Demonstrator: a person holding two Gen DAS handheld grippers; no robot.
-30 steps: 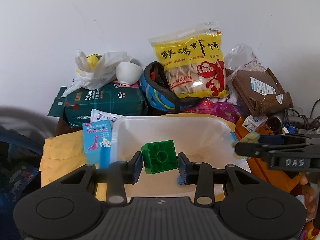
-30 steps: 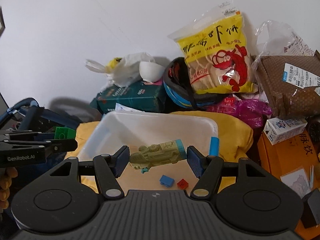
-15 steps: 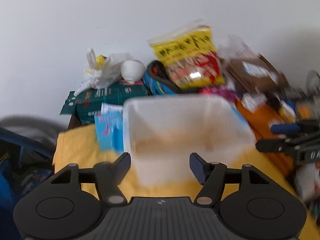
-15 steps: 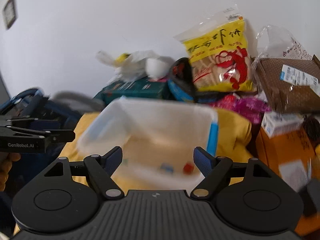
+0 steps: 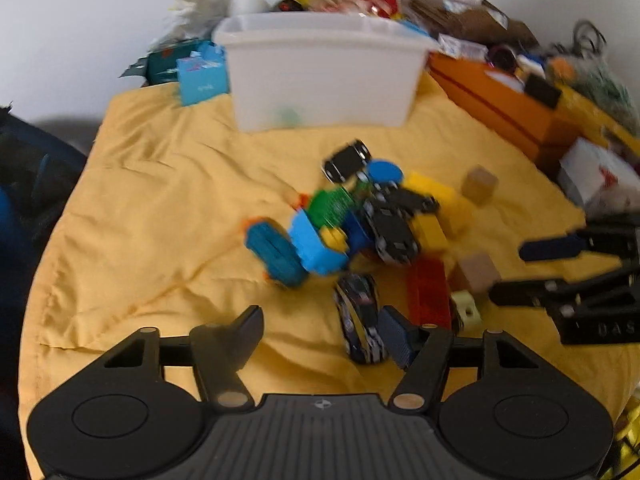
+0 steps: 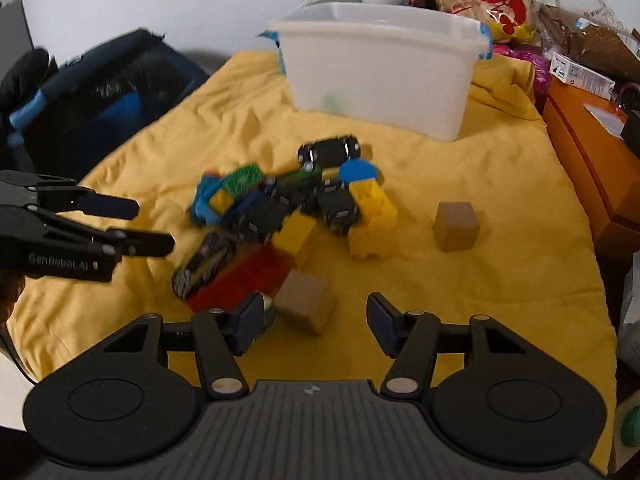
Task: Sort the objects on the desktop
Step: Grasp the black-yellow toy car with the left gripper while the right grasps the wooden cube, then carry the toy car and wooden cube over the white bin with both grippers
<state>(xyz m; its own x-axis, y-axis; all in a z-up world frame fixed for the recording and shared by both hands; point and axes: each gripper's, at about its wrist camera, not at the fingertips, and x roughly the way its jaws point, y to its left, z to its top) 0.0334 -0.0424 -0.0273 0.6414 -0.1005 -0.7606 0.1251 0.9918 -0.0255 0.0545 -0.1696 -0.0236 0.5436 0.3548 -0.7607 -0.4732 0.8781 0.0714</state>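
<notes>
Both grippers hang empty over the toy pile on the yellow cloth (image 6: 500,300), jaws spread wide. The right gripper (image 6: 316,314) has the wooden cube (image 6: 306,300) just ahead, left of centre between its jaws. The left gripper (image 5: 320,332) is nearest the dark toy car (image 5: 360,316), whose long axis runs away from it, hugging its right jaw. The white bin (image 6: 380,76) stands beyond the pile.
</notes>
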